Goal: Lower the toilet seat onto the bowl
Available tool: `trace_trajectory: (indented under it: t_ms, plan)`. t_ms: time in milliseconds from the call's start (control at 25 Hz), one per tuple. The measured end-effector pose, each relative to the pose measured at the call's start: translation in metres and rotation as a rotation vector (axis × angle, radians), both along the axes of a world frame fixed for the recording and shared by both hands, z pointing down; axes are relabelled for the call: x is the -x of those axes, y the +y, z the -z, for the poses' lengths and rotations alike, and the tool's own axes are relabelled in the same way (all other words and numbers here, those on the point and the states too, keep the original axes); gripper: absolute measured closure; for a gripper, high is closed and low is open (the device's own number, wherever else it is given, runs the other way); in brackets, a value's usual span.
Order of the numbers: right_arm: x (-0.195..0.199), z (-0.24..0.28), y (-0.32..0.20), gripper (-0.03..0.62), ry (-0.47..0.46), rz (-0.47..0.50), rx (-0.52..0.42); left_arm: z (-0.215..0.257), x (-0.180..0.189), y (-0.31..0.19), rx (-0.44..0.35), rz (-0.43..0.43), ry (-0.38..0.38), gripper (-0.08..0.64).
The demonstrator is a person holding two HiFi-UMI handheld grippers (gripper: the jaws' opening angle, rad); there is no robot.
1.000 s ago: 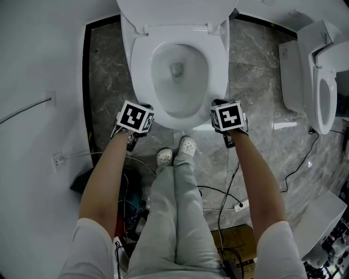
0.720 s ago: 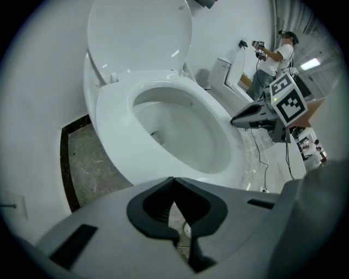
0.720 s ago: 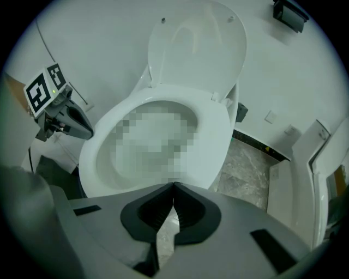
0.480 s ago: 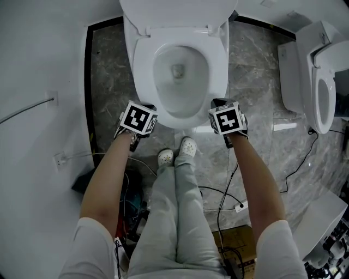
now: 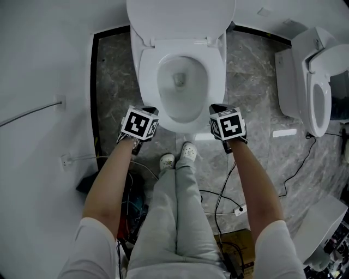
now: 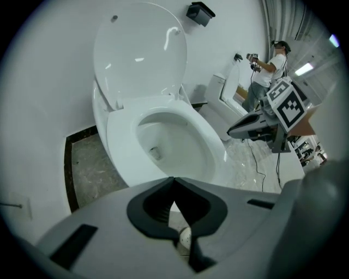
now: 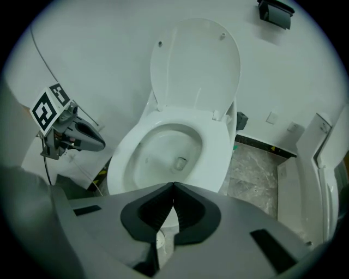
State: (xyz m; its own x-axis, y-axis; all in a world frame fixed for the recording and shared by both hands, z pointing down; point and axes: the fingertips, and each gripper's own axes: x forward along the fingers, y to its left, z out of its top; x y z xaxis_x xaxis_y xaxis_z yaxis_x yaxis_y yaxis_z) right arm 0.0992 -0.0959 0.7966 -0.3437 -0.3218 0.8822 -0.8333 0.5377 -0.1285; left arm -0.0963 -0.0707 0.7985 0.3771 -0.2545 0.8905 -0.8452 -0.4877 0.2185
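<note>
Grey marble floor (image 5: pixel 109 76) surrounded the toilet, whose toilet seat (image 5: pixel 219 73) lay flat on the bowl (image 5: pixel 182 90), with the lid (image 5: pixel 180 11) upright behind the bowl. I held the left gripper (image 6: pixel 174 180) and right gripper (image 7: pixel 173 186) off the bowl's front corners, jaws pressed together and empty, since I judged nothing was left to lower.

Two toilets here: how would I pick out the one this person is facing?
Find the grey marble floor between white walls. The toilet stands at its far end, straight ahead of the person's shoes. Unlike the second toilet, side-on at the right edge, it faces the person with its lid raised.
</note>
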Motion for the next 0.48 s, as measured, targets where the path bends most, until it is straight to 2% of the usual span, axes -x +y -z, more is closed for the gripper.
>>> trace_trajectory:
  t_ms: [240,480]
  plan:
    - [0.009,0.039,-0.001,0.565,-0.066,-0.03,-0.028,0.032,0.006,-0.009,-0.047,0.05,0.021,0.551]
    - [0.009,0.075,0.001,0.565,-0.081,-0.045,-0.026,0.068,0.005,-0.013,-0.081,0.093,0.072,0.551]
